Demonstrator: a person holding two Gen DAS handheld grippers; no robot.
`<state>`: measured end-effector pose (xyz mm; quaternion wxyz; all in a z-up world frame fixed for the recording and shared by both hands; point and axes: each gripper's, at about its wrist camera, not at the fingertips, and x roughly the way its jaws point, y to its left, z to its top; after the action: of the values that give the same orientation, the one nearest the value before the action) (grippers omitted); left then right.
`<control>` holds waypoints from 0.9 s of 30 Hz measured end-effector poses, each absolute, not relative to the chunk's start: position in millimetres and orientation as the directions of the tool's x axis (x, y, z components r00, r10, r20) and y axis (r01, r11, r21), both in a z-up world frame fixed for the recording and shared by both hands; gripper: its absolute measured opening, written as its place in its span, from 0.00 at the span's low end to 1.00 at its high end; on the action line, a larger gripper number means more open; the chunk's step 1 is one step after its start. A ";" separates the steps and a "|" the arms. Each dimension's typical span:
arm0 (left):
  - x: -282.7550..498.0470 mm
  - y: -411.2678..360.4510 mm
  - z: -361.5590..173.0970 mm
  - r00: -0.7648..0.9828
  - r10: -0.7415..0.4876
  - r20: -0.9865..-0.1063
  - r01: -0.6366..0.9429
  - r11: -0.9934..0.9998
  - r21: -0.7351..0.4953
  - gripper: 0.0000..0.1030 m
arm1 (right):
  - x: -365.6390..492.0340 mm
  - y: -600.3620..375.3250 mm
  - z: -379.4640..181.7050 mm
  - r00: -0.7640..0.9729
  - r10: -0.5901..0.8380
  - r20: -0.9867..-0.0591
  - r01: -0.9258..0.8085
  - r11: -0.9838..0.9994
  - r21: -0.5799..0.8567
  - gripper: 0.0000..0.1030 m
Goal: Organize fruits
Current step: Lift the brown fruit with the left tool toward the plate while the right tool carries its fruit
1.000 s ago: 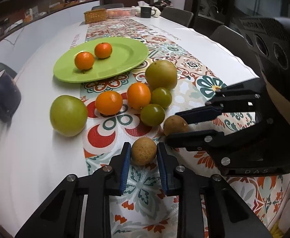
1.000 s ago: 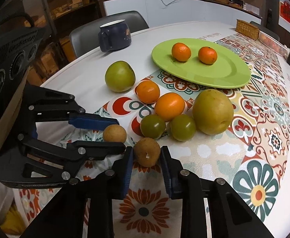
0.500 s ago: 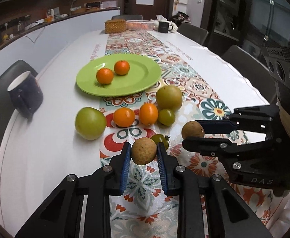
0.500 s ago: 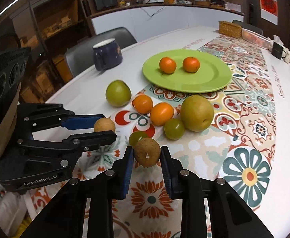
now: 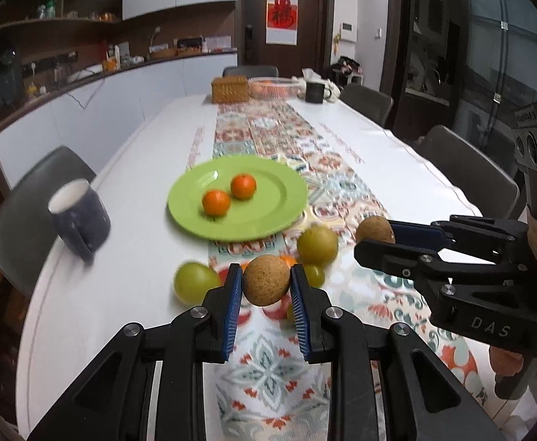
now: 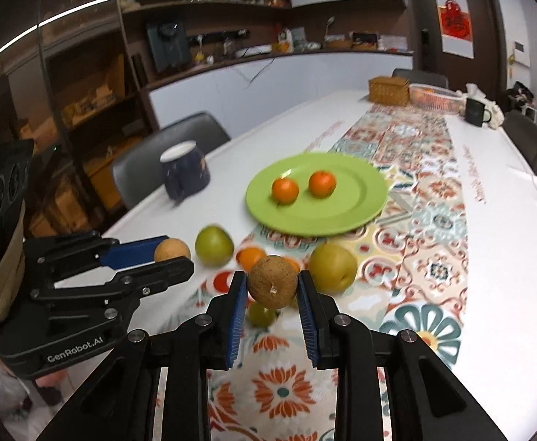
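We have a small brown fruit pinched in each gripper: the left gripper clamps a round, rough-skinned one between its blue fingers, and the right gripper clamps a second brown fruit, stem end facing us, in the same way. Both hang clear of the worktop, above the loose pile of green and orange fruit on the patterned runner. The green plate lies beyond the pile with two tangerines already on it. Our step, as we judge it, is to carry both brown fruits to wherever their kind belongs, which the pictures do not settle. To do it well we should keep the squeeze steady, since round fruit can roll out of flat pads, and keep the two grippers apart so they do not knock together. We should pass above the pear-like fruit, then set each fruit down low before letting go, so neither rolls away.
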<state>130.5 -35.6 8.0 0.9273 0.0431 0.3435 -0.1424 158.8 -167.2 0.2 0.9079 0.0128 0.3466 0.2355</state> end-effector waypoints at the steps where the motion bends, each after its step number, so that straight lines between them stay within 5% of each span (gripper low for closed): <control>1: 132.2 -35.3 11.3 0.729 -0.233 -0.644 0.291 0.956 -0.016 0.26 | 159.8 -166.5 4.2 0.657 0.433 -0.617 -0.417 0.891 0.182 0.28; 27: 259.8 -24.8 50.3 0.722 -0.205 -0.661 0.265 0.964 -0.009 0.26 | 275.2 -149.0 53.7 0.702 0.394 -0.594 -0.405 0.906 0.122 0.28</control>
<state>259.8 -24.8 50.3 0.9269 0.0430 0.3505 -0.1269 275.2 -149.0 53.7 0.9223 -0.0088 0.3200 0.2164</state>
